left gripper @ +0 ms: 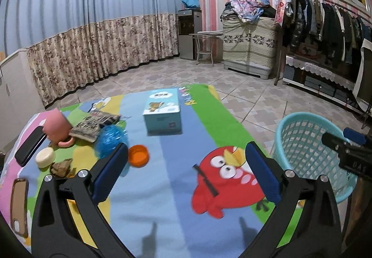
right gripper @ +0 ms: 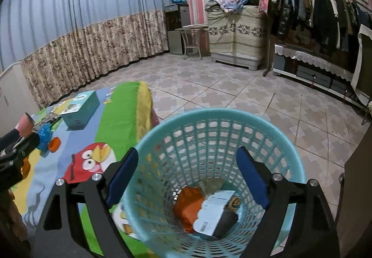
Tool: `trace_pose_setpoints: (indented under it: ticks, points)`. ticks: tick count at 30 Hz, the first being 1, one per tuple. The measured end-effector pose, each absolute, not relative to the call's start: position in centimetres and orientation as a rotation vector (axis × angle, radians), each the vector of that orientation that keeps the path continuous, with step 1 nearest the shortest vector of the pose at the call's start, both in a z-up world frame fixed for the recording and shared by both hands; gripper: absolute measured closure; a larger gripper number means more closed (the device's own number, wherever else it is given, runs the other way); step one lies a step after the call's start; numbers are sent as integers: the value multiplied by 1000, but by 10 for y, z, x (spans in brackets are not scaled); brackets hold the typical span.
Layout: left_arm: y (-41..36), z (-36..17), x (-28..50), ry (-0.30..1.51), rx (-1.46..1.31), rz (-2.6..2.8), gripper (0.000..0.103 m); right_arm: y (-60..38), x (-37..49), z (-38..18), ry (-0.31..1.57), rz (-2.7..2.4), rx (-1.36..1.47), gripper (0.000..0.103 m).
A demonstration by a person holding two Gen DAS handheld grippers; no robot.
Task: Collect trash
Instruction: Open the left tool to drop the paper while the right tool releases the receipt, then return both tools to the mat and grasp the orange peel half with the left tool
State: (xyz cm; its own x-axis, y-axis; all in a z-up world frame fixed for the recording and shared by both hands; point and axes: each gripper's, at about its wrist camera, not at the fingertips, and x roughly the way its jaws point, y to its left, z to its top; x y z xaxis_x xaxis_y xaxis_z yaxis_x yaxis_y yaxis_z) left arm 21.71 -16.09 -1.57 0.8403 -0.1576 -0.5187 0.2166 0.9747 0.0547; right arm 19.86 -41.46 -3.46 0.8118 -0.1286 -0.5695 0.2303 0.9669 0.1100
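The left gripper (left gripper: 186, 158) is seen with its blue-padded fingers (left gripper: 111, 172) spread wide and nothing between them, hanging over a counter covered by a bright cartoon-printed cloth (left gripper: 151, 200) with a red bird on it. Just beyond the left finger, a small orange plastic cap (left gripper: 138, 155) is found lying on the cloth, and a crumpled blue shiny wrapper (left gripper: 110, 139) is spotted just left of it. Further left, a pink plastic mug (left gripper: 58, 129), a printed paper packet (left gripper: 89, 126), a cream round disc (left gripper: 45, 157), a brown crumpled scrap (left gripper: 61, 167) and a black flat phone (left gripper: 31, 145) are gathered close together. A light blue rectangular tissue box (left gripper: 162, 110) is set at the far middle of the counter. Over on the right, the right gripper (right gripper: 187, 176) is held above a turquoise perforated plastic basket (right gripper: 274, 139) standing on the tiled floor beside the counter; its fingers (right gripper: 122, 176) are likewise wide apart and empty. At the bottom of the basket, an orange crumpled wrapper (right gripper: 188, 206) and a white-labelled packet with a barcode (right gripper: 216, 213) are seen lying against each other.
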Motion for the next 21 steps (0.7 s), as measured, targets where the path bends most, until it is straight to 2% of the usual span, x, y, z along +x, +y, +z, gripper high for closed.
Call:
trace_pose_setpoints:
  ticks: [10, 21]
  points:
    - [-97, -31, 216, 579, 83, -127, 6, -359, 208, -35, 611, -112, 115, 18]
    - [-17, -52, 241, 701, 26, -55, 6, -310, 219, -50, 671, -49, 0, 18]
